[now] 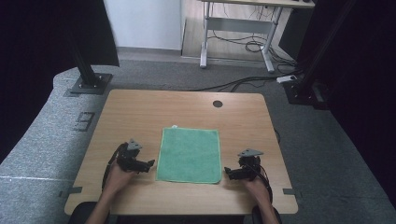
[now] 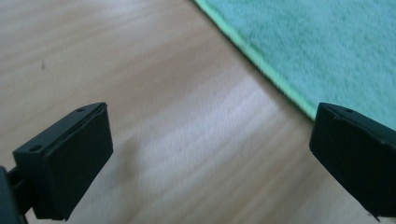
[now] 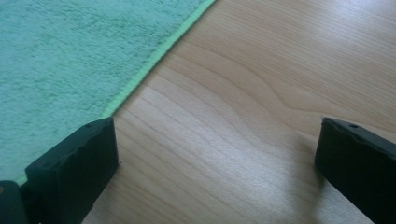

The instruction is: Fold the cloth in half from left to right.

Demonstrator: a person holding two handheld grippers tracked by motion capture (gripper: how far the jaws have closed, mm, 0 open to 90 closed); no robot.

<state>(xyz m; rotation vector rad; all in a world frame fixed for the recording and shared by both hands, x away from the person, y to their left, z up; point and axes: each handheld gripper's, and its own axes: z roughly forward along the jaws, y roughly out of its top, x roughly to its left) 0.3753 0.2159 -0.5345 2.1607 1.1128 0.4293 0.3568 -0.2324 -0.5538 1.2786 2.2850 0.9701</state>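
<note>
Wooden table [image 1: 140,112] on grey carpet [image 1: 42,144]

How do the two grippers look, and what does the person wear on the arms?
Both the left gripper and the right gripper are black, each with two blocky, flat-faced jaws. A grey three-cornered plate sits on top of each, and a black cable loops from each. The forearms are bare; no sleeves show.

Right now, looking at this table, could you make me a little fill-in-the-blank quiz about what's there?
1. The square terry cloth lying flat on the wooden table is ____ in colour.
2. The cloth lies ____ the left hand-held gripper and the right hand-held gripper.
3. Both grippers' jaws stand ____, holding nothing.

Missing words: green; between; open
</note>
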